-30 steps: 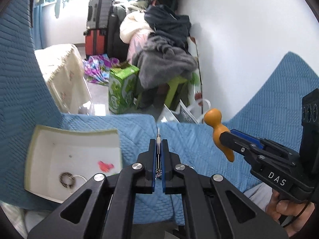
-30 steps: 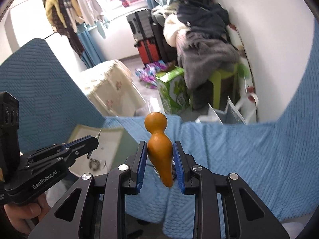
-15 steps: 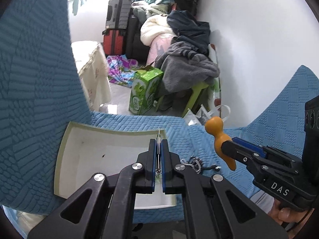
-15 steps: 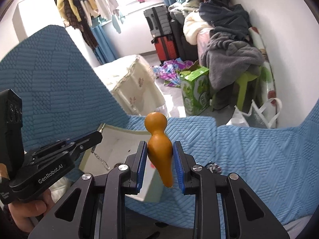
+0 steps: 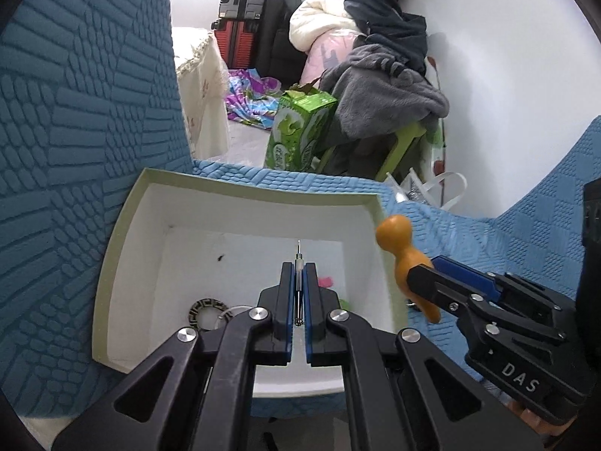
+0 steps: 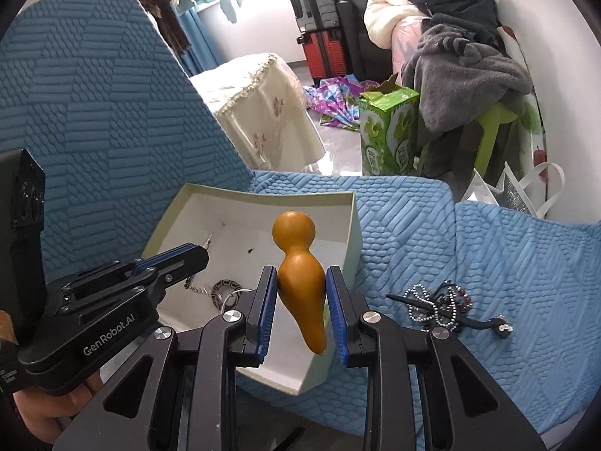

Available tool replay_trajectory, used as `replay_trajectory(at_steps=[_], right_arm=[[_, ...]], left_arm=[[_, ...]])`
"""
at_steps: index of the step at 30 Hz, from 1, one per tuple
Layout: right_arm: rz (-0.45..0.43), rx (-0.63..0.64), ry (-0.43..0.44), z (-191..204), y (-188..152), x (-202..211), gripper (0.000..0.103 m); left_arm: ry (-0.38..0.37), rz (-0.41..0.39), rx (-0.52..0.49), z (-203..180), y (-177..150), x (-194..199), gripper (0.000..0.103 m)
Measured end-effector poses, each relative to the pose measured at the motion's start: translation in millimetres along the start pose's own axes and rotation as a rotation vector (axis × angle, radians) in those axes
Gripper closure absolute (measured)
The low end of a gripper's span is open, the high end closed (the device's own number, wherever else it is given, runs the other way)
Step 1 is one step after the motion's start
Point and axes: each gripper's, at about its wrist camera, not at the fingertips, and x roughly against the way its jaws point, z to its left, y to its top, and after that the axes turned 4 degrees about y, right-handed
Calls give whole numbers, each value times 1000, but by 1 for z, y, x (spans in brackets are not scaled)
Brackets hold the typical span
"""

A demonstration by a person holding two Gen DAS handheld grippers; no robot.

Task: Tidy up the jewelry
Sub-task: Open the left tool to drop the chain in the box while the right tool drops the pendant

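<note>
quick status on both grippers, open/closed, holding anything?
Left gripper: closed on a thin metal clasp with a chain hanging from it, over the white box.
Right gripper: closed on the orange gourd pendant.

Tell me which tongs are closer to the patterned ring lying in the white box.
Left. The left tongs hang over the box, just above the patterned ring. The right tongs, clamping the orange gourd, sit further toward the box's right wall.

Black left tool and right tool, blue pads, silver screws, white "GenRobot.AI" and "DAS" lettering
</note>
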Motion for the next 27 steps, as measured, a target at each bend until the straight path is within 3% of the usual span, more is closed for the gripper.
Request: replay_trajectory(at_steps=[11,18,21,22,27], right_arm=[[43,42,-21,3,-10,-32,78],[40,34,12,-1,-6,-25,73],[33,26,21,-5,-7,-13,73],[26,29,22,-6,-6,-8,73],[-19,55,22,-13,-1,24,73]], left_arm=[[-9,24,40,14,-8,-21,99],[-2,17,45,14,-4,-14,98],[0,1,58,13,-3,-5,78],[-3,-11,64,11,-2,-1,68],[-18,-62,54,-5,3,22,65]])
